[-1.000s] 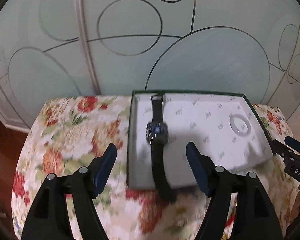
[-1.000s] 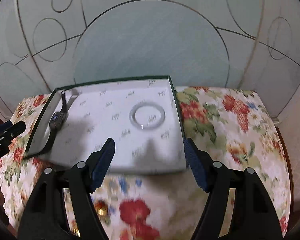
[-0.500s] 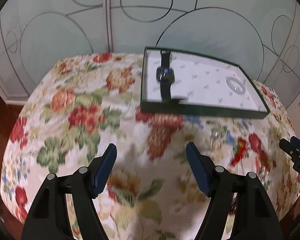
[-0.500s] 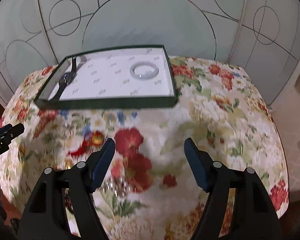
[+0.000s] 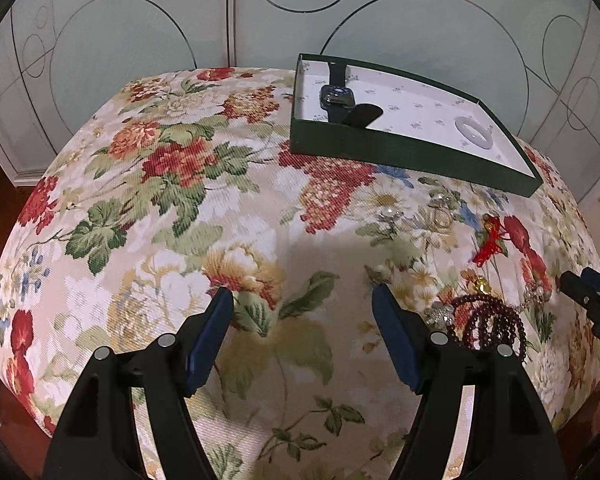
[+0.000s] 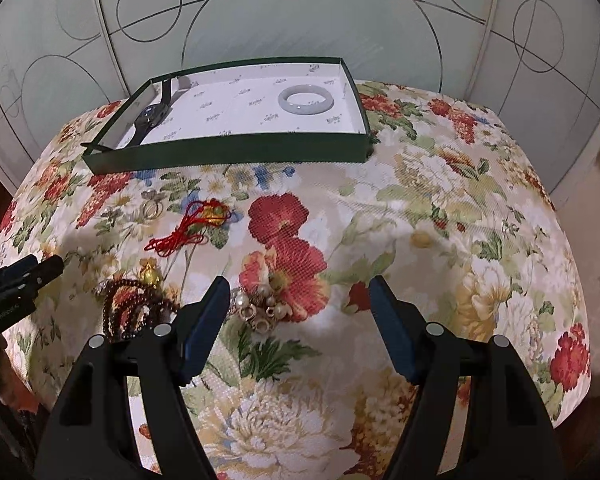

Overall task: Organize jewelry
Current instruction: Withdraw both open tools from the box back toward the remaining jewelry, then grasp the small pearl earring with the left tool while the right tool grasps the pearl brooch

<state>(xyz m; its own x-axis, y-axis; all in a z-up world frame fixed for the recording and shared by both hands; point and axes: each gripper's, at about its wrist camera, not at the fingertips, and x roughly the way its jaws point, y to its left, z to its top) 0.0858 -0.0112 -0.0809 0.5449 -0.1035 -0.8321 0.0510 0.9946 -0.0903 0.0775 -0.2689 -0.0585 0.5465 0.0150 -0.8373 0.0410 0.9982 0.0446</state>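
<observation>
A shallow dark-green cardboard tray with a white printed lining [image 6: 236, 152] sits at the far side of a round table covered in a floral woven cloth [image 6: 440, 216]. Inside it, a black smartwatch with a dark strap [image 5: 337, 96] lies at the left end and a pale jade-coloured bangle [image 6: 306, 100] at the right end, well apart.

On the cloth in front of the tray lie loose pieces: a red knotted cord with a gold charm [image 6: 198, 220], a thin metal ring [image 6: 153, 209], a dark red beaded bracelet [image 5: 488, 322] and a cluster of pearls and gold beads [image 6: 262, 308].

The left gripper [image 5: 302, 312] hovers over bare cloth, jaws spread wide with nothing between them. The right gripper [image 6: 300, 302] hangs just above the pearl cluster, jaws likewise spread and empty.
</observation>
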